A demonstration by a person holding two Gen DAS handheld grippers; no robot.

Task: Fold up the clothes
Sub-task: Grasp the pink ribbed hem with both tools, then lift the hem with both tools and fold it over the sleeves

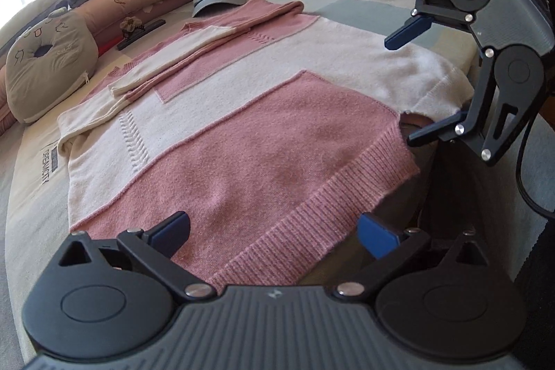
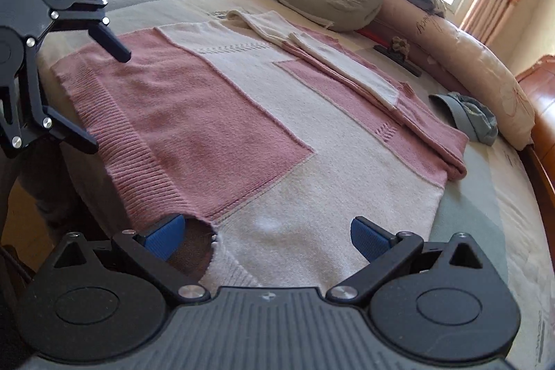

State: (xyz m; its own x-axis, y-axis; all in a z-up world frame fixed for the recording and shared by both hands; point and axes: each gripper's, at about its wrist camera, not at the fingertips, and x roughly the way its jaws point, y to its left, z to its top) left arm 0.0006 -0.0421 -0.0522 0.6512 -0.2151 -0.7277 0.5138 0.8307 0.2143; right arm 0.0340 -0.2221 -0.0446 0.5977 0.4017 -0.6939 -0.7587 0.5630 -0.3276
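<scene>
**Sweater partly folded, body fold still to come**

A pink and white sweater lies flat on the bed, its ribbed hem at the near edge. Both sleeves are already folded across the far side. The left gripper and right gripper hover at the hem, jaws wide, holding nothing. Judging by this, the body remains to be folded.
</scene>
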